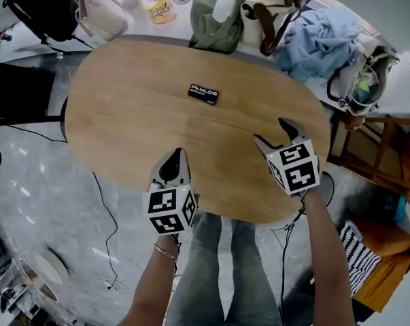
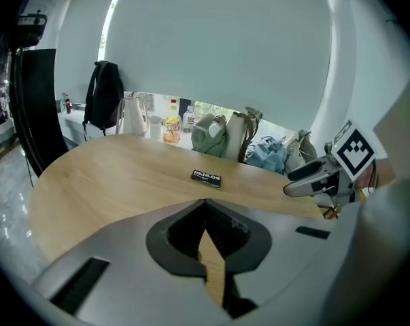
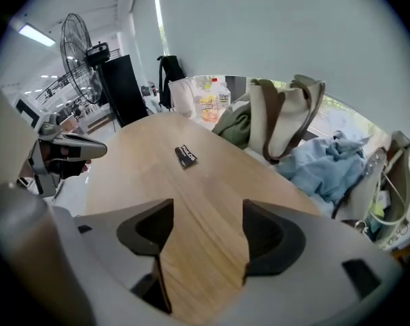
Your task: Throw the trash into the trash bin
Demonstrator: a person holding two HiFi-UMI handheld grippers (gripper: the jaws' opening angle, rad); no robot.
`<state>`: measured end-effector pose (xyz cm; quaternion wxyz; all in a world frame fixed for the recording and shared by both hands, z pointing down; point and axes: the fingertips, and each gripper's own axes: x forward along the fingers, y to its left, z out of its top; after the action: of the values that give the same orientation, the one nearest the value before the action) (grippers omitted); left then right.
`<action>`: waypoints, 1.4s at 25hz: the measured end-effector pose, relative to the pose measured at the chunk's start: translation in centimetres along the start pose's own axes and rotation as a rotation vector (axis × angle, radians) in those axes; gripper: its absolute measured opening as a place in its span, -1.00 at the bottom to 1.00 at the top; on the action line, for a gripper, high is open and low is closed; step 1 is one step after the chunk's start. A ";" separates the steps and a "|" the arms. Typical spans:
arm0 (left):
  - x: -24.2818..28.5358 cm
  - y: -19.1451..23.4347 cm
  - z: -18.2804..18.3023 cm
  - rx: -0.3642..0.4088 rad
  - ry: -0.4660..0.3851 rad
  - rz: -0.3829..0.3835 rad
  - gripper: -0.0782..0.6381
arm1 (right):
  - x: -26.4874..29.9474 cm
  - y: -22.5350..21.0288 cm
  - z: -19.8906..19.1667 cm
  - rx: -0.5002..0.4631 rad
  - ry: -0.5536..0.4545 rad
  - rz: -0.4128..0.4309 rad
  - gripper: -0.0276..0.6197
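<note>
— What is the right gripper view showing that the head view is missing?
— A standing fan [image 3: 79, 39], in the upper left of its frame. The head view is giving the table [image 1: 116, 134] from above.
— And the trash?
— A black packet [image 1: 204, 94] is lying near the frame's centre, reading "PANLOS" in white; the smaller print is unreadable.
— The claws?
— The left claw [image 1: 173, 163] is sitting closed on nothing at lower centre. The right claw [image 1: 271, 132] is gaping wide and empty. Both are well apart from the packet.

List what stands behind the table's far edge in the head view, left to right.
black bag → white bag → yellow bottle → green bag → cream tote bag → blue cloth
</note>
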<state>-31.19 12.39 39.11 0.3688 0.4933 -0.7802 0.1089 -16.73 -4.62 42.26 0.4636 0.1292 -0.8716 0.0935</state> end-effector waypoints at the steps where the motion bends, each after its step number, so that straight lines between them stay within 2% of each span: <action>1: 0.1 0.7 -0.1 -0.008 0.002 0.008 -0.75 | 0.8 0.5 0.7 -0.014 0.000 0.013 0.08; 8: 1.5 4.4 -0.1 -0.061 0.020 0.049 -0.75 | 6.1 3.1 4.7 -0.091 0.014 0.093 0.06; 16: 4.6 8.1 1.3 -0.072 0.016 0.066 -0.75 | 11.1 4.9 8.2 -0.132 0.018 0.140 0.05; 26: 6.4 11.3 1.5 -0.076 0.039 0.067 -0.75 | 15.0 6.6 9.6 -0.170 0.061 0.189 0.05; 35: 6.9 12.8 1.3 -0.086 0.048 0.071 -0.75 | 16.5 7.1 10.0 -0.184 0.096 0.211 -0.04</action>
<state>-44.40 13.19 45.38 0.4043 0.4464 -0.7920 0.1000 -35.67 -2.96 50.14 0.5021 -0.0108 -0.8621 0.0673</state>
